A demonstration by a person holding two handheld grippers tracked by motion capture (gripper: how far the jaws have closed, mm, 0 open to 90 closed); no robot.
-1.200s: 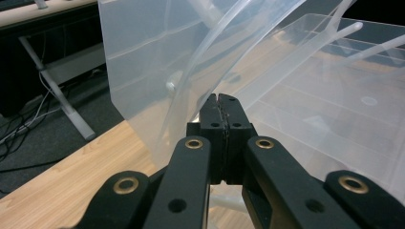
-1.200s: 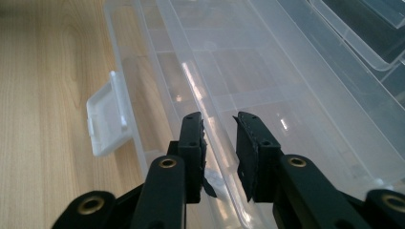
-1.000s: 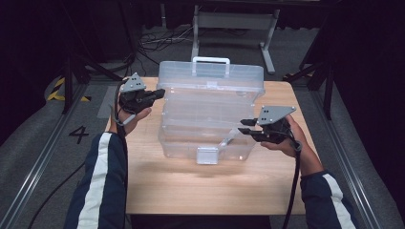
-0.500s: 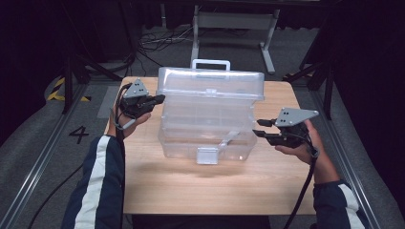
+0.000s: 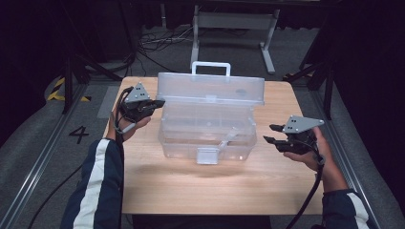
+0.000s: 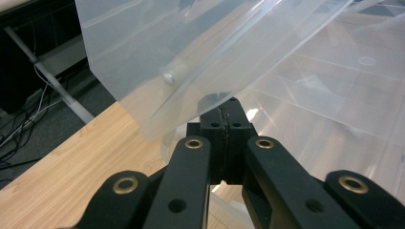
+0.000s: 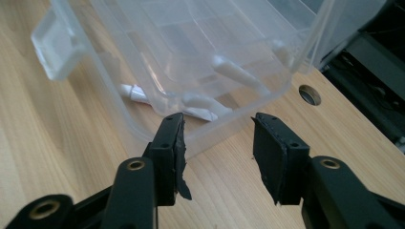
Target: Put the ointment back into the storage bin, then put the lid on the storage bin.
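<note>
High view: clear plastic toolbox (image 5: pixel 208 121) at table (image 5: pixel 157 191) centre, lid (image 5: pixel 212 88) raised. Left gripper (image 5: pixel 155 103) at lid's left end; right gripper (image 5: pixel 269 134) just right of box, apart from it.

Left gripper view: jaws pressed together beneath lid edge (image 6: pixel 191 90); grip on it unclear.

Right gripper view: jaws apart, just been opening, nothing between; white tube (image 7: pixel 191 102) inside box.
</note>
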